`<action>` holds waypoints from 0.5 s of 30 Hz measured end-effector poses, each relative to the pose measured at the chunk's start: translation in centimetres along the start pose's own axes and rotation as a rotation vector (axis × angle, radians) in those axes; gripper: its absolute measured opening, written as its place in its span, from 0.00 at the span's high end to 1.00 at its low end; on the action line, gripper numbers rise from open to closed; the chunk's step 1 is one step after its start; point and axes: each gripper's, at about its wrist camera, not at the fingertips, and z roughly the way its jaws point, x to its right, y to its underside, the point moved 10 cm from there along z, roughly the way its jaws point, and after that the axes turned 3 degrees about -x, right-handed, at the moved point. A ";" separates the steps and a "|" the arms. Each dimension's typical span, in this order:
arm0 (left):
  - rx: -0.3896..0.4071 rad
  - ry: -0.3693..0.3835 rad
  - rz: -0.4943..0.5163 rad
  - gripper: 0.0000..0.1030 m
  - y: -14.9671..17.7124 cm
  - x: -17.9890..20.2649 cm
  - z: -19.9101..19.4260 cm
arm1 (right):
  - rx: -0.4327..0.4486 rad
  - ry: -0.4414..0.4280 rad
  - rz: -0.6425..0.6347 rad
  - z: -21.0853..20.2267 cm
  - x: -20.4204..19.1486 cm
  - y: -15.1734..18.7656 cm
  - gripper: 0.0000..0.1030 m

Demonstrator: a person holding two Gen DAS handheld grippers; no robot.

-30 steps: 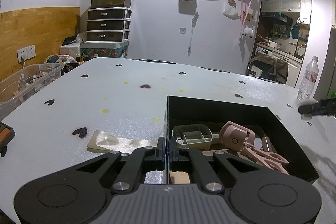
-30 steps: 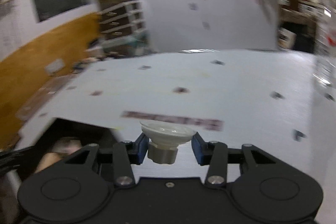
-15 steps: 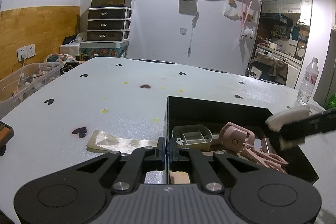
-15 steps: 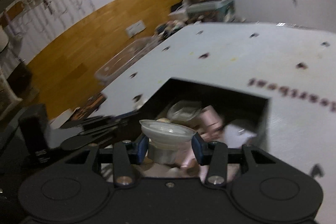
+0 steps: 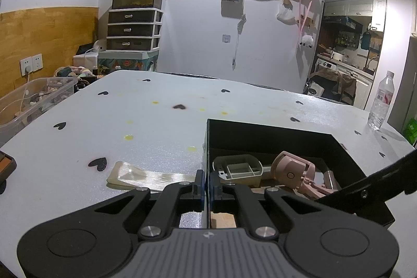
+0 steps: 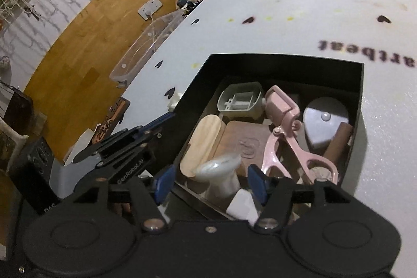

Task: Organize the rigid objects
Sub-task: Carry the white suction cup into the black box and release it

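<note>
The suction cup (image 6: 220, 173) is seen over the black box (image 6: 361, 85), between the right gripper (image 6: 211, 184) pads but free, the jaws having just been opening. The left gripper (image 5: 207, 184) is clamped on the box wall

Your white table (image 5: 156, 127) has black heart prints, a few yellow spots and upside-down lettering (image 6: 365, 54). On it: black open box (image 5: 260, 129), clear flat plastic piece (image 5: 135, 176) just left of the box, water bottle (image 5: 381, 100) at the far right edge.
</note>
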 end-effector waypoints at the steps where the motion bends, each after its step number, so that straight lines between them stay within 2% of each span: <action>1: 0.000 0.000 0.000 0.97 0.0 0.0 0.0 | 0.002 0.004 -0.001 -0.1 0.0 0.0 0.34; 7: 0.000 -0.001 0.000 0.97 0.0 0.0 0.0 | 0.010 0.023 -0.016 -0.6 -0.1 -0.1 0.26; 15: 0.000 -0.001 -0.001 0.97 0.0 0.0 0.0 | 0.024 0.034 -0.024 -1.0 -0.1 -0.2 0.25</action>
